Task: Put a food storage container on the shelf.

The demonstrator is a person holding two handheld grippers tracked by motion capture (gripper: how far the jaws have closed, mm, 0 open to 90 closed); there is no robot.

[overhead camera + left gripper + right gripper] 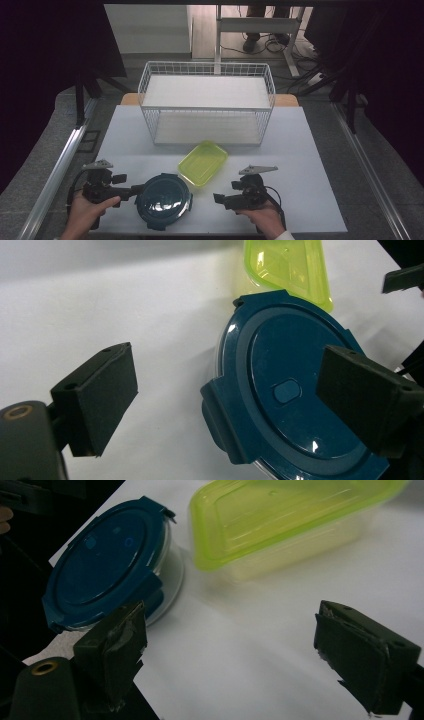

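Both claws are released, the left gripper [136, 190] right up against the blue round container [163, 201] and the right gripper [218, 198] just beside it, probably so it's free to grab next.

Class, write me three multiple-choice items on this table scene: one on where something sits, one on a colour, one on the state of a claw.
1. Where is the wire basket?
A. beyond both containers
B. under the table
C. in a hand

2. What colour is the round container's lid?
A. red
B. dark blue
C. white

3. How is the right claw?
A. shut on the lid
B. shut on a cable
C. open, holding nothing

Key: 1 A, it stands behind the yellow-green container; 2 B, all views show dark blue; 3 C, bare table lies between its jaws.
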